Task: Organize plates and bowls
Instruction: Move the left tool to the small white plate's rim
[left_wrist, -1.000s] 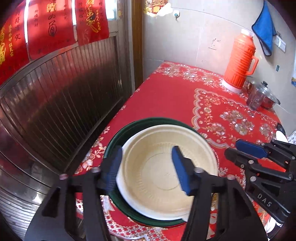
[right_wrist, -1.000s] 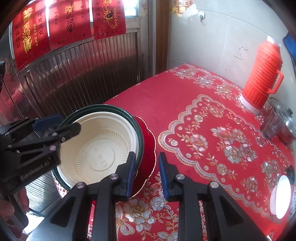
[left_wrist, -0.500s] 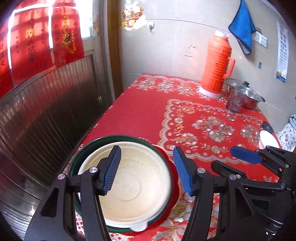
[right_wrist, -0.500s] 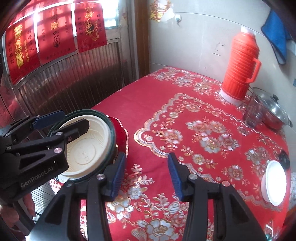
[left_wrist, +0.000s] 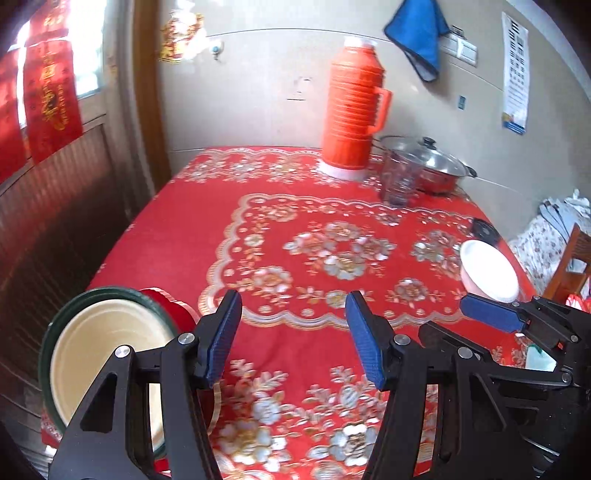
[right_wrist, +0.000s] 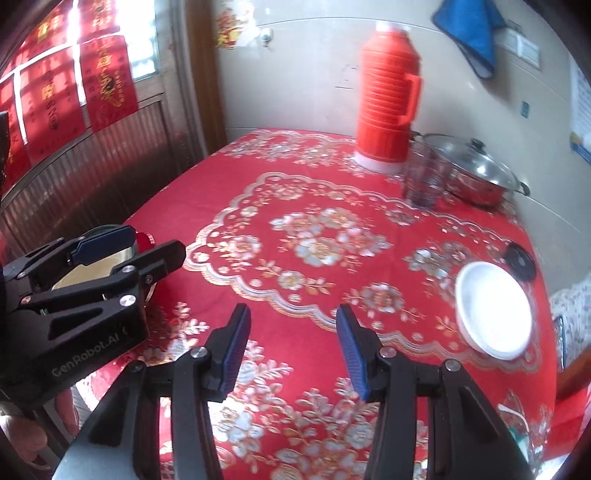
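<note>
Cream bowl (left_wrist: 99, 350) nested in green bowl (left_wrist: 50, 332) on red plate (left_wrist: 173, 306), stacked at bench (left_wrist: 295, 240) near-left corner. White bowl (right_wrist: 493, 308) alone near right edge, well apart from the stack. Left claw (left_wrist: 293, 334) released, nothing between pads, angled down over bare cloth just right of the stack. Right claw (right_wrist: 291, 349) also released and empty, tilted down, white bowl off to its right. Orange thermos (left_wrist: 352, 101), glass (left_wrist: 400, 181) and lidded pot (left_wrist: 436, 166) at far edge.
</note>
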